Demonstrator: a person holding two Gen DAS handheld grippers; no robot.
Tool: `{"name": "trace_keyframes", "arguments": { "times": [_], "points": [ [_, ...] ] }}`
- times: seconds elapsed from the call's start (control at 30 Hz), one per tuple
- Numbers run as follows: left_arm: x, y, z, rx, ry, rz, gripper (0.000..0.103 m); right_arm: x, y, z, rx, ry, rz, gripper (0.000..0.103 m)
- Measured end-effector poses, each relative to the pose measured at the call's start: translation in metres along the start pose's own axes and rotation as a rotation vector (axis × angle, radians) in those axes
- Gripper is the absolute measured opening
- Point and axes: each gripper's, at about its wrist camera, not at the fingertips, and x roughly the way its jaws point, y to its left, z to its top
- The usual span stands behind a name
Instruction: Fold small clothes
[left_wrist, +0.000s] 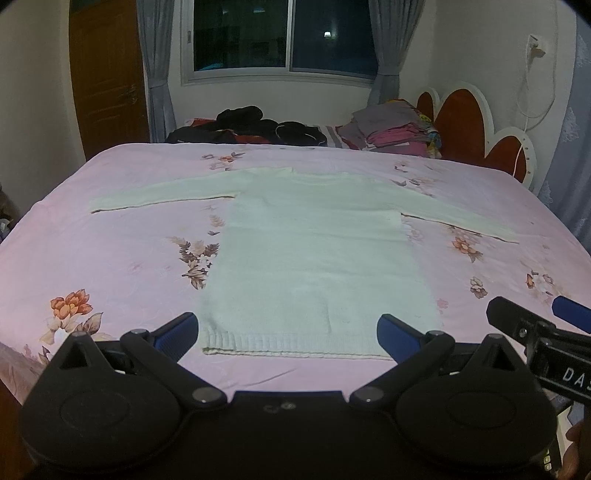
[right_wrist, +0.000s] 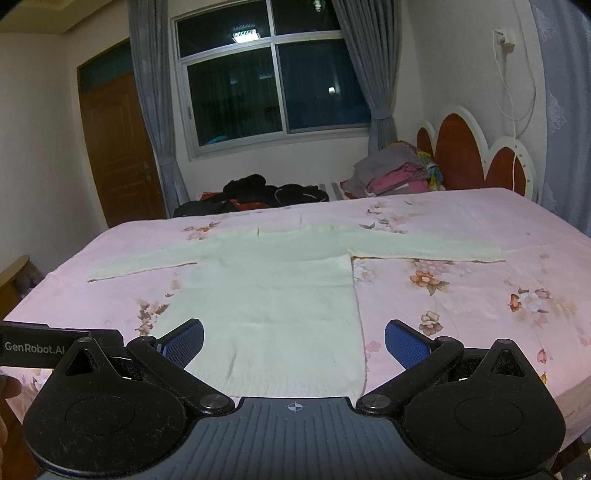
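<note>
A pale cream knit sweater (left_wrist: 310, 251) (right_wrist: 280, 295) lies flat on the pink floral bedspread (left_wrist: 122, 258) (right_wrist: 461, 302), both sleeves spread out sideways and its ribbed hem toward me. My left gripper (left_wrist: 288, 332) hovers open just in front of the hem, nothing between its blue pads. My right gripper (right_wrist: 293, 341) is open too, above the hem's right part. The right gripper also shows at the right edge of the left wrist view (left_wrist: 546, 325).
Dark clothes (left_wrist: 251, 125) (right_wrist: 258, 192) and a stack of folded coloured clothes (left_wrist: 399, 129) (right_wrist: 395, 173) lie at the far side of the bed. A red and white headboard (left_wrist: 476, 125) (right_wrist: 480, 147) stands at the right. A wooden door (left_wrist: 107, 77) is at the far left.
</note>
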Motion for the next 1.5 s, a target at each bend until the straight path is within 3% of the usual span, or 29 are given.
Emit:
{"name": "trace_keyframes", "arguments": {
  "times": [0.93,1.5],
  "points": [
    [0.014,0.007,0.004,-0.011,0.017,0.0,0.103,0.011,-0.004,-0.001,0.0,0.012,-0.01,0.103],
    [0.053,0.021,0.031,0.008,0.033,-0.003,0.103,0.05,-0.005,0.008,0.032,0.039,-0.054,0.103]
  ]
}}
